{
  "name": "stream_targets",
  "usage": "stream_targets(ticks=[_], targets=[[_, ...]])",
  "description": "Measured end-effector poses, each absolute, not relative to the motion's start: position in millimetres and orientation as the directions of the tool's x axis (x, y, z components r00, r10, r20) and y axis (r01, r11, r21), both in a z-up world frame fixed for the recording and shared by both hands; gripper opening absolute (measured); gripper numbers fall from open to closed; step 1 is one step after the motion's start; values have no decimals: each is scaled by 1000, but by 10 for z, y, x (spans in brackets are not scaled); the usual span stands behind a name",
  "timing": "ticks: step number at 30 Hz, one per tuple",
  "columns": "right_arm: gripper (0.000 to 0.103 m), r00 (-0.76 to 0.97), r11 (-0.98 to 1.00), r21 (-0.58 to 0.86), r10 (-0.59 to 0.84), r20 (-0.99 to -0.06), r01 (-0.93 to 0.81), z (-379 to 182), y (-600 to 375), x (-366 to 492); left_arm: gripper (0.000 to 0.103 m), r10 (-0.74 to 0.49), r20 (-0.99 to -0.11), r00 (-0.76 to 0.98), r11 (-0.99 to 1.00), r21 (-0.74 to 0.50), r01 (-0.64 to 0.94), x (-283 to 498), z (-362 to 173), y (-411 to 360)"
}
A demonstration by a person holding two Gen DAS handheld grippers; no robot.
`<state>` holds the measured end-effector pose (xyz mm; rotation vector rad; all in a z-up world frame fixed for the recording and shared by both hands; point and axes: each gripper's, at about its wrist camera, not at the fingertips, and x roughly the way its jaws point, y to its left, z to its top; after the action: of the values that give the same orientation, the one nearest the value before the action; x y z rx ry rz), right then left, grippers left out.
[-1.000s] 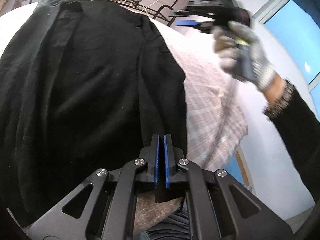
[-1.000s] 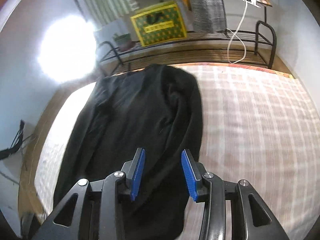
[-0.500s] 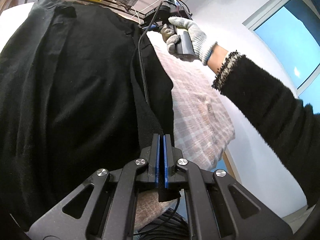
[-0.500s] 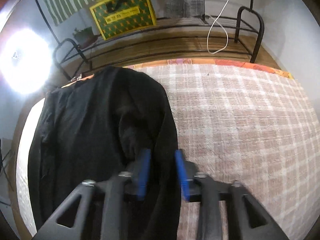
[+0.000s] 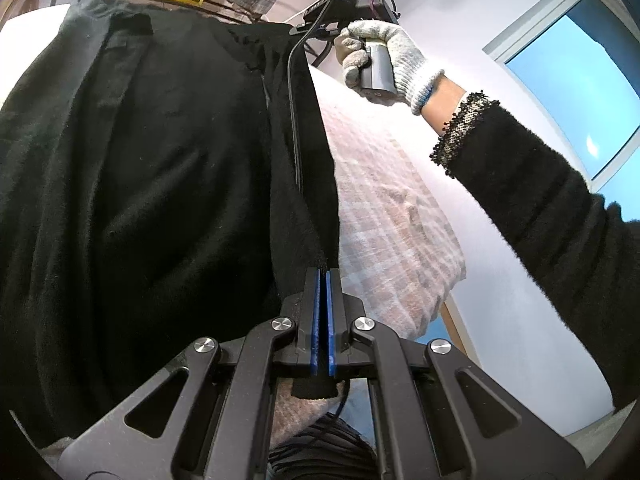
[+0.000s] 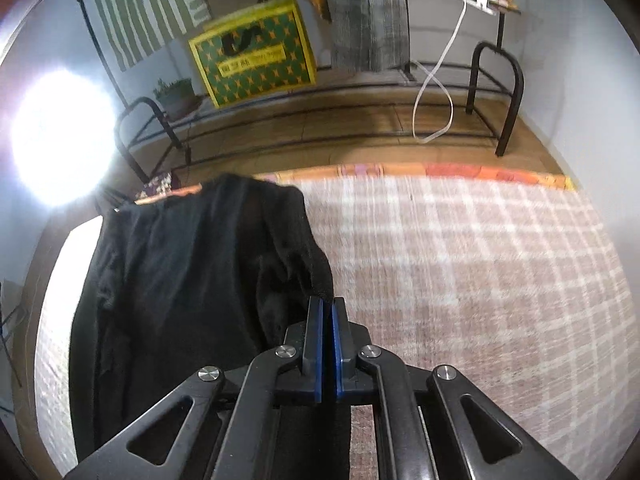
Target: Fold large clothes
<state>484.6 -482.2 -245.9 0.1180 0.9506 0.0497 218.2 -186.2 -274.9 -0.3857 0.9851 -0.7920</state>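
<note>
The green and yellow patterned box (image 6: 254, 52) on the black metal rack (image 6: 496, 96) carries a yellow label strip with dark characters, too small and blurred to read. What the box holds cannot be seen. Beside it a small potted plant (image 6: 176, 96) sits on the same rack, and a white cable (image 6: 436, 92) dangles from a clip above.

The black garment (image 5: 160, 184) lies spread on the pink plaid bedcover (image 6: 460, 264), toward its left side. The left gripper (image 5: 323, 280) is clamped tight on the garment's near edge, black cloth sticking out below the blue pads. The right gripper (image 6: 327, 308), gaping a second ago above the cloth, has just been closing and now pinches a raised fold of the garment's right edge. From the left wrist view, the person's gloved hand (image 5: 384, 56) has travelled in over the far end of the garment, its black cord trailing down across the cloth.
</note>
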Motion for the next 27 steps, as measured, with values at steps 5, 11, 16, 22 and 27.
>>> stream_targets(ticks=[5, 11, 16, 22, 27], targets=[[1, 621, 987, 150, 147, -770, -47, -2198, -4587, 4871, 0, -736, -590, 332, 677, -620, 397, 2168, -2736, -1742], [1, 614, 989, 83, 141, -776, -121, -2262, -3967, 5148, 0, -708, -615, 348, 706, -621, 340, 2214, -2838, -1583], [1, 580, 986, 90, 157, -800, -143, -2624, -3588, 5375, 0, -675, -644, 359, 737, -605, 301, 2275, -2911, -1486], [1, 523, 988, 65, 129, -843, -139, -3184, -3331, 5541, 0, -641, -682, 353, 767, -590, 252, 2319, -3059, -1382], [7, 528, 985, 86, 153, -836, -150, -3198, -3355, 5528, 0, -610, -707, 357, 792, -564, 235, 2303, -3078, -1355]])
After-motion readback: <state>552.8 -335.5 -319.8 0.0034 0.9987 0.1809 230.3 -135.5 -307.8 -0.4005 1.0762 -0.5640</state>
